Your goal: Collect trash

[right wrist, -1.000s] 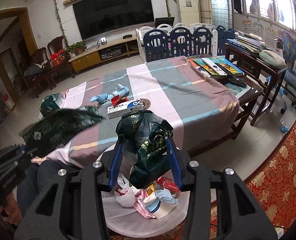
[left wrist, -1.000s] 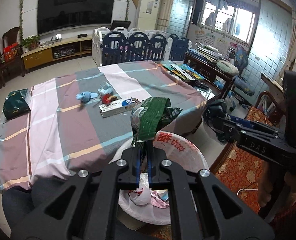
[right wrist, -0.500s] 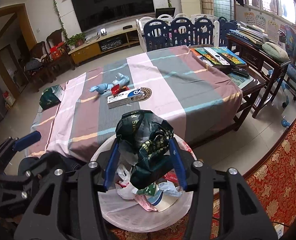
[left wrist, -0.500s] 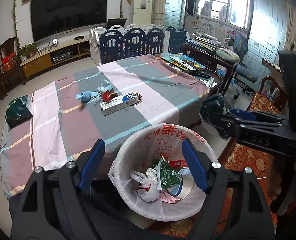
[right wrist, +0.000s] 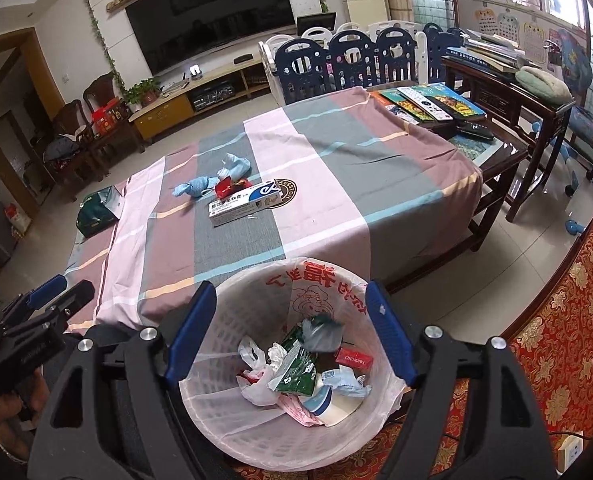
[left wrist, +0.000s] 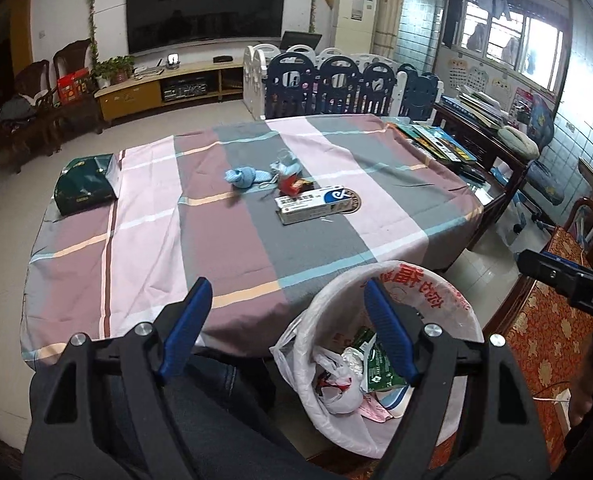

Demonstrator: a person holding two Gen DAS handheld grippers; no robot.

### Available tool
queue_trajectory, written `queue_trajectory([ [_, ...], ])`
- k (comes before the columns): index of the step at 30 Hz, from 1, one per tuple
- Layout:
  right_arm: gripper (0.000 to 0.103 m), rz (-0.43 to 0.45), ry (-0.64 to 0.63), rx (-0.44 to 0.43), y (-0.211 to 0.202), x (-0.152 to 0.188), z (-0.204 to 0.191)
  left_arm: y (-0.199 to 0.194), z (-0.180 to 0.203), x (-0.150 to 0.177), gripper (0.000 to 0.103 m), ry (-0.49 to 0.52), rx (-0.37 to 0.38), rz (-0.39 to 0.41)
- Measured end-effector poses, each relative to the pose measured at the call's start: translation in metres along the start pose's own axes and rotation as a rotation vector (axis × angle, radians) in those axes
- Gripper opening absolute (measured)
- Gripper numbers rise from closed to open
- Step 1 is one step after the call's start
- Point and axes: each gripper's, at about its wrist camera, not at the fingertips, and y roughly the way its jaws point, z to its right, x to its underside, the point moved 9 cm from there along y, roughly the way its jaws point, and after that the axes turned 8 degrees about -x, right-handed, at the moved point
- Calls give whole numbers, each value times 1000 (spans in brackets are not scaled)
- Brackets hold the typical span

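Two big things fill both views: a table (left wrist: 232, 236) under a striped cloth (right wrist: 328, 184), and below its near edge a white bin (right wrist: 232, 432) lined with a printed bag (right wrist: 320, 280).

Next in size, the left gripper (left wrist: 288, 320) hangs over the table's near edge and the bin's rim, its jaws wide apart with nothing between them. The right gripper (right wrist: 290, 316) hangs straight over the bin; its jaws have just been opening and nothing sits between the blue pads now. A dark crumpled wrapper (right wrist: 322, 332) is just below them in the bin's mouth, blurred, above the pile of trash (right wrist: 304, 376): a green packet, a red carton, white bags, paper.

On the cloth lies more trash. A dark green pack (left wrist: 84, 184) sits at the far left corner. Mid-table lies a long white box (left wrist: 316, 204), its end over a round emblem. Just behind it are a red wrapper (left wrist: 290, 184) and pale blue scraps (left wrist: 242, 176).
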Motion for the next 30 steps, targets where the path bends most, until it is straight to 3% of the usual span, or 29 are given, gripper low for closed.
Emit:
queue_trajectory([
  [5,76,3,-20,-12,29,-17,-10,25,-49,1,74,-102,-45,-39],
  [10,76,-66,-14,-22,84,-29,-24,62,-80,-2,64,-151,-72,-79],
  [15,76,-145,13,-44,125,-26,-28,121,-96,-39,65,-187,-77,-110],
  [17,76,-164,7,-51,135,-21,-28,148,-96,-61,78,-168,-101,-109],
  [19,76,-181,-16,-35,146,-18,-24,176,-90,-81,81,-135,-104,-107],
  [27,76,-221,56,-3,176,-25,-2,297,-43,-134,84,-14,-79,-177],
  [30,76,-226,71,-1,187,-33,-2,336,-30,-130,62,24,-86,-232],
])
